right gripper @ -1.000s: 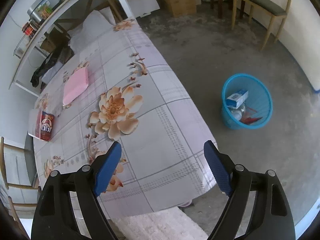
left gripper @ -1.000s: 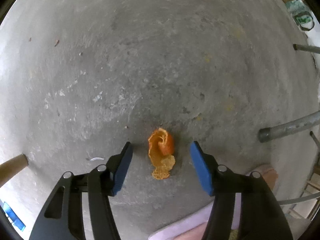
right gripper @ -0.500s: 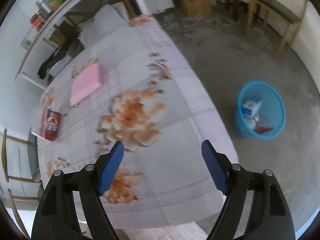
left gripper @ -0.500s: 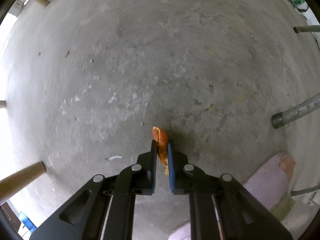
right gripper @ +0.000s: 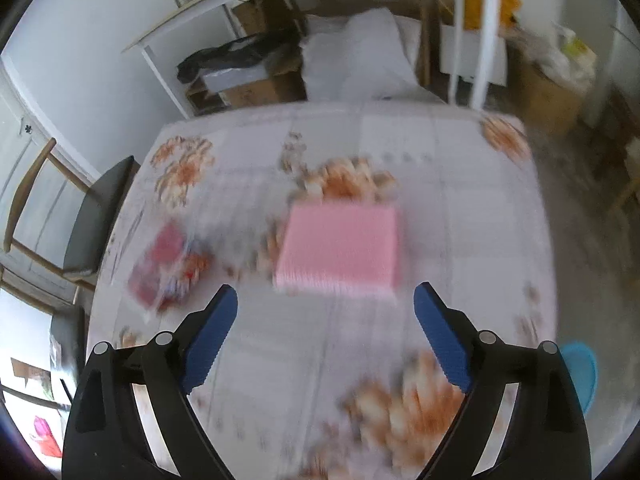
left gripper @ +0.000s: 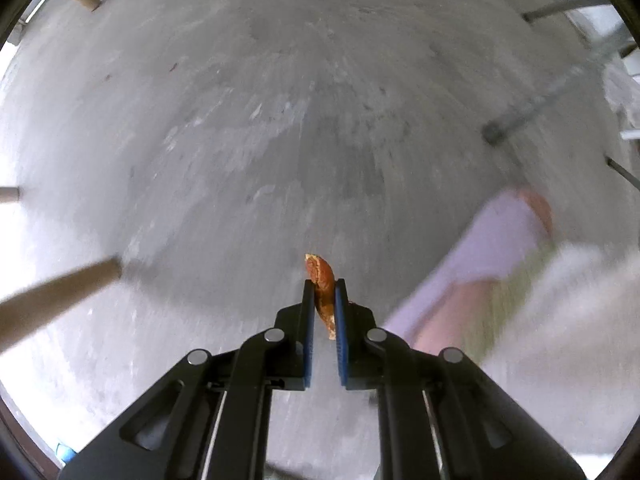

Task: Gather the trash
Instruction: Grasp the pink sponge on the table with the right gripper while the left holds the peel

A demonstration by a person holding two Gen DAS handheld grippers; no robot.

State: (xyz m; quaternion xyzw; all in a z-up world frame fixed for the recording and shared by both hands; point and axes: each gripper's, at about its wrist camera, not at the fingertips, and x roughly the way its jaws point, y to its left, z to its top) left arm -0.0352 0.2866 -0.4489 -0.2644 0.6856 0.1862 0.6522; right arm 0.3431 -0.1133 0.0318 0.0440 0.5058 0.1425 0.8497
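Observation:
In the left wrist view my left gripper (left gripper: 323, 286) is shut on an orange peel (left gripper: 320, 276) and holds it above the grey concrete floor (left gripper: 280, 120). The peel sticks out past the blue pads. In the right wrist view my right gripper (right gripper: 325, 304) is open and empty above a table with a floral cloth (right gripper: 460, 208). On the table lie a pink pad (right gripper: 340, 248) just ahead of the fingers and a red snack packet (right gripper: 164, 268) to the left. A sliver of the blue trash basket (right gripper: 580, 372) shows at the right edge, on the floor.
Wooden chair legs (left gripper: 52, 300) stand at the left and top of the floor view. Metal legs (left gripper: 520, 120) and a person's foot in a pink slipper (left gripper: 500, 240) are at the right. A chair (right gripper: 80, 216) stands left of the table, with shelves and boxes (right gripper: 256, 88) behind it.
My left gripper closed on the orange peel and lifted it off the floor. My right gripper swung left, away from the blue basket, over the table toward the pink pad.

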